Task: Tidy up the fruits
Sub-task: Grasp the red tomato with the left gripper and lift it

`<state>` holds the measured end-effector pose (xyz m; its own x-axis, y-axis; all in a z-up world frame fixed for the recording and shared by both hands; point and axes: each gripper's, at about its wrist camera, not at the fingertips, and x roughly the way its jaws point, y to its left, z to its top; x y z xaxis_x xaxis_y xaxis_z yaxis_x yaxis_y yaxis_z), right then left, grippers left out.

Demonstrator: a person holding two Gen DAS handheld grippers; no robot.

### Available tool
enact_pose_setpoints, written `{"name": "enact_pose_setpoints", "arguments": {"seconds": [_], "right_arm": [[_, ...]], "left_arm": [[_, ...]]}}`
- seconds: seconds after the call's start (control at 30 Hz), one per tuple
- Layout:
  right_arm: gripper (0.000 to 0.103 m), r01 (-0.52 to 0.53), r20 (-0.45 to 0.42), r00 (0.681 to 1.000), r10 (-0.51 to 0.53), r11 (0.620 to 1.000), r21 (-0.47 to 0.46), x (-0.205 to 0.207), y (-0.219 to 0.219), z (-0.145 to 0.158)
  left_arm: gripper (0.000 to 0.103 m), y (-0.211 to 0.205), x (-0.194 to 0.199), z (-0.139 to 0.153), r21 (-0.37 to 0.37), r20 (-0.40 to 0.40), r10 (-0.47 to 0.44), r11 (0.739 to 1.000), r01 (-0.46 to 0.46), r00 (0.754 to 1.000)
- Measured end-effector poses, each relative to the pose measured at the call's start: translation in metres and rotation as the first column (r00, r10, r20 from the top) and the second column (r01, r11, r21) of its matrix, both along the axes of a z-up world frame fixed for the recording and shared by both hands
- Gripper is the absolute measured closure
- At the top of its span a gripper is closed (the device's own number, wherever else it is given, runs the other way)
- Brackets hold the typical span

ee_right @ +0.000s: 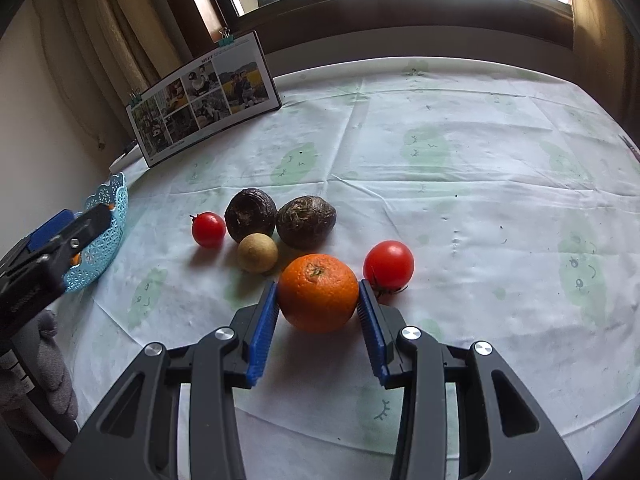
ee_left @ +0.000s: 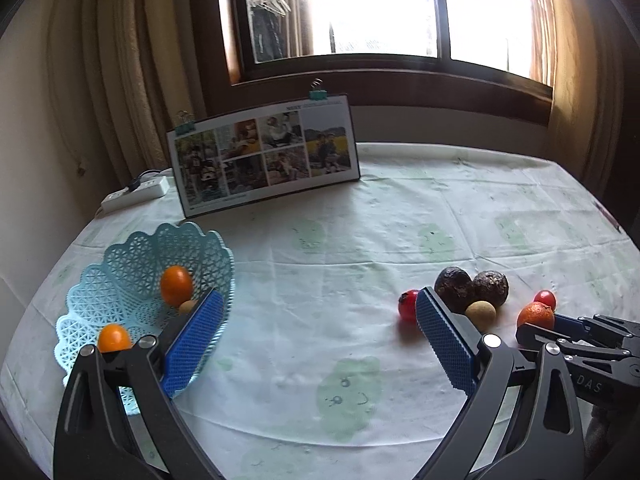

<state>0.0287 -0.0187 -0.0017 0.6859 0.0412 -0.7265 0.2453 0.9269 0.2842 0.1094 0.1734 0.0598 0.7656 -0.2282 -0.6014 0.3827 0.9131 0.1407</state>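
While we look along the right gripper (ee_right: 318, 296), its two blue-padded fingers (ee_right: 262, 332) sit on either side of an orange (ee_right: 318, 292) that rests on the table, and both pads appear to touch its skin, so we read the grip as closed on the fruit. Just beside the orange on its right lies a red tomato (ee_right: 388, 265) with its stem facing the near side. Behind the orange, a small tan round fruit (ee_right: 257, 252) sits close to two dark, rough-skinned round fruits (ee_right: 250, 213) (ee_right: 306, 221), and a smaller red tomato (ee_right: 208, 229) lies at the left of that cluster. All of these rest on a pale tablecloth (ee_right: 460, 168) printed with faint green faces. From the left wrist view, the left gripper (ee_left: 318, 302) has its fingers spread wide with nothing between them, hanging above the cloth. Its left finger (ee_left: 198, 336) overlaps the rim of a light blue lattice basket (ee_left: 132, 268) at the left side of the table. Inside the basket we see two orange fruits (ee_left: 176, 285) (ee_left: 113, 337) and one small tan fruit (ee_left: 187, 306). A photo board (ee_left: 264, 154) held by teal binder clips stands near the far edge, a white power strip (ee_left: 134, 193) lies to its left, and a bright window (ee_left: 384, 12) with curtains fills the wall behind.
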Motion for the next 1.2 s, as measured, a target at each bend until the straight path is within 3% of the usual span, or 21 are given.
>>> {"name": "enact_pose_setpoints", "arguments": {"seconds": [0.17, 0.43, 0.57, 0.67, 0.73, 0.93, 1.2], "right_arm": [[0.063, -0.006, 0.003, 1.000, 0.006, 1.000, 0.001, 0.000, 0.001, 0.000], [0.063, -0.008, 0.005, 1.000, 0.008, 1.000, 0.014, 0.000, 0.000, -0.001], [0.063, -0.008, 0.003, 1.000, 0.008, 1.000, 0.017, 0.000, 0.002, -0.002], [0.063, -0.008, 0.004, 1.000, 0.008, 1.000, 0.017, 0.000, 0.001, -0.002], [0.063, -0.008, 0.004, 1.000, 0.008, 1.000, 0.017, 0.000, 0.001, -0.002], [0.063, -0.008, 0.004, 1.000, 0.008, 1.000, 0.017, 0.000, 0.001, -0.002], [0.063, -0.008, 0.006, 1.000, 0.008, 1.000, 0.017, 0.000, 0.001, -0.001]], "left_arm": [[0.010, -0.024, 0.009, -0.017, 0.048, -0.048, -0.065, 0.997, 0.067, 0.997], [0.025, -0.049, 0.024, -0.040, 0.023, -0.170, -0.161, 0.986, 0.167, 0.972], [0.041, -0.056, 0.033, -0.054, 0.022, -0.232, -0.177, 0.982, 0.187, 0.956], [0.047, -0.059, 0.037, -0.061, 0.007, -0.269, -0.185, 0.981, 0.194, 0.945], [0.048, -0.059, 0.038, -0.064, -0.004, -0.281, -0.193, 0.980, 0.200, 0.940], [0.072, -0.059, 0.040, -0.064, -0.044, -0.291, -0.227, 0.974, 0.224, 0.929], [0.073, -0.053, 0.029, -0.052, -0.060, -0.220, -0.232, 0.973, 0.224, 0.947]]}}
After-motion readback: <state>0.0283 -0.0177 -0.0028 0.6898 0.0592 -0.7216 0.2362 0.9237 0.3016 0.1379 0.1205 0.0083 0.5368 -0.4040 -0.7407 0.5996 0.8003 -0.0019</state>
